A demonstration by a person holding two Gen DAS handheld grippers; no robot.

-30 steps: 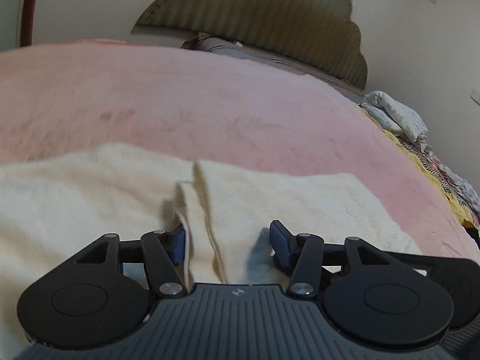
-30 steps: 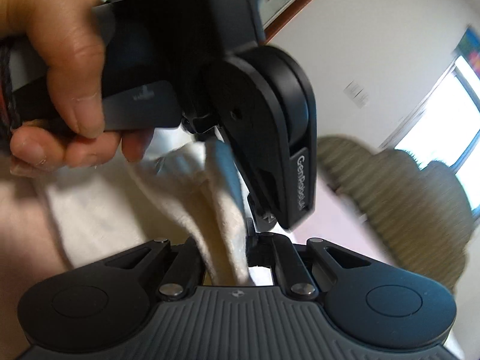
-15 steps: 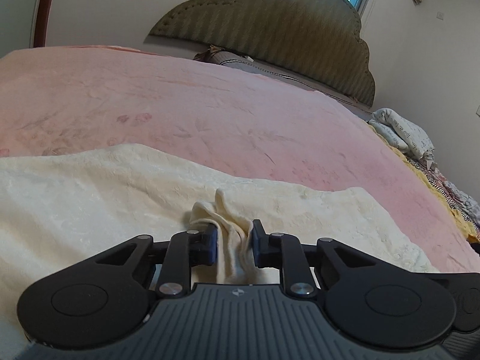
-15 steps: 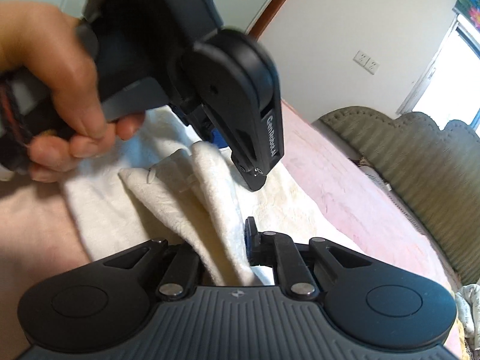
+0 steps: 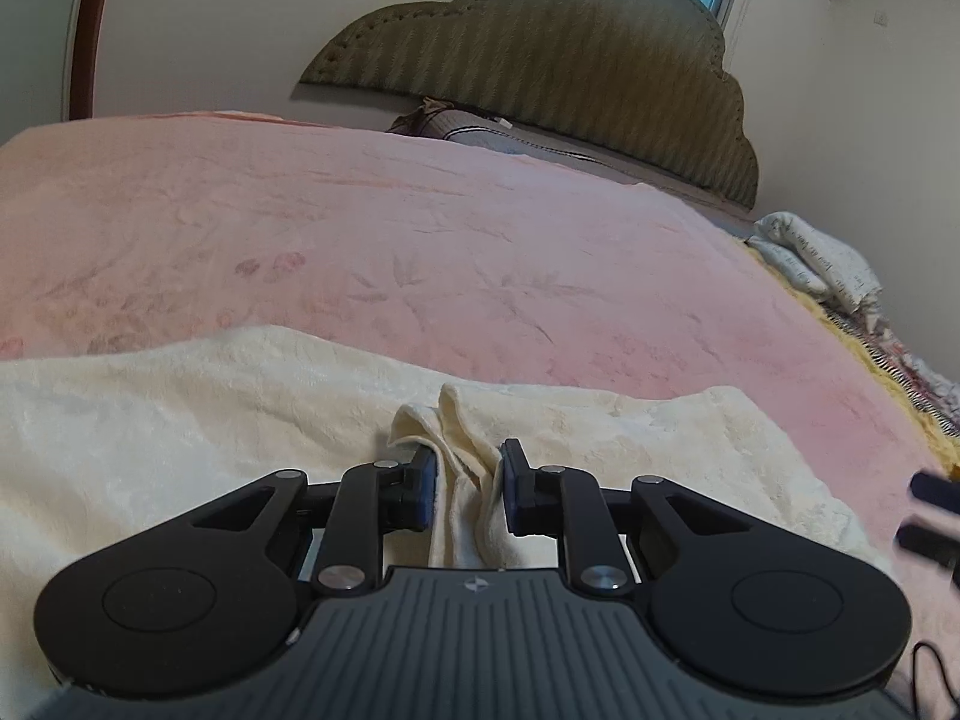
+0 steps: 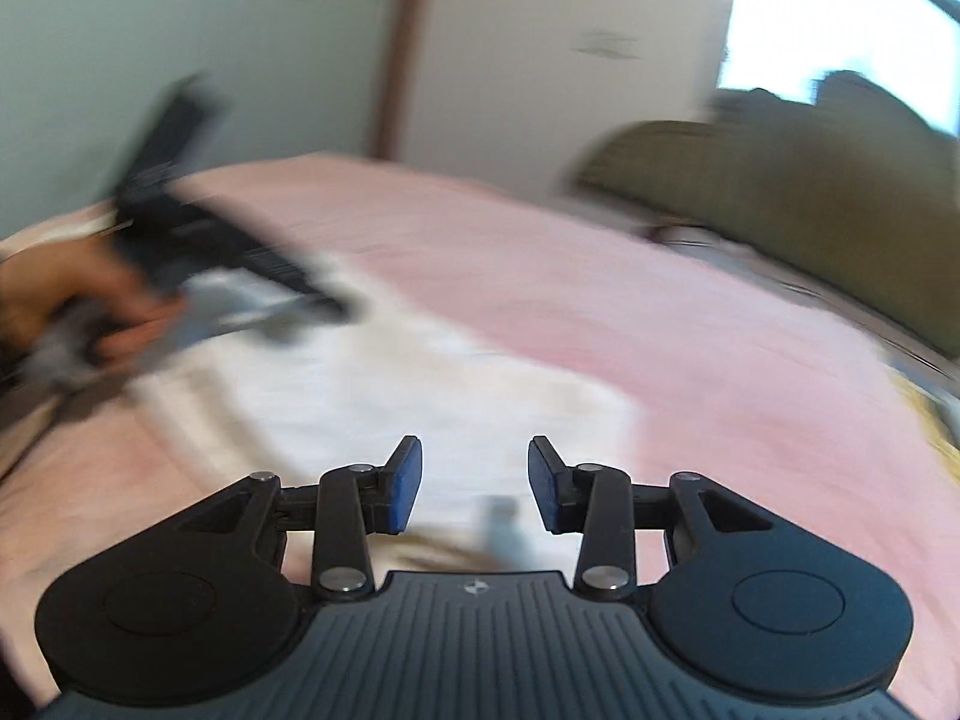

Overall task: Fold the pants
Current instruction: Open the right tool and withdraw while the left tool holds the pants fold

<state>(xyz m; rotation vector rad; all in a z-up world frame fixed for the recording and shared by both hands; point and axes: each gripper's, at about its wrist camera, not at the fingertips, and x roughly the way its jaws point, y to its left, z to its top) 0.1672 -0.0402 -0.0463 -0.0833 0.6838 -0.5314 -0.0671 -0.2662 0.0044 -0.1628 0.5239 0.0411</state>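
Pinching one bunched fold of the single cream pants (image 5: 180,420), the left hand-held gripper (image 5: 463,483) is clamping; the right hand-held gripper (image 6: 474,483), just opening, is holding nothing, its view blurring.

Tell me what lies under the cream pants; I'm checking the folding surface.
The cream pants lie on a pink blanket that spreads toward the headboard. What is beneath the blanket is covered.

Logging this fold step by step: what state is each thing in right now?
Pants: cream, spread on the bed, one ridge bunched up.
Left claw: shut on that ridge.
Right claw: open, nothing between its pads, jaws just opening.
Pink blanket: spread flat over the bed.
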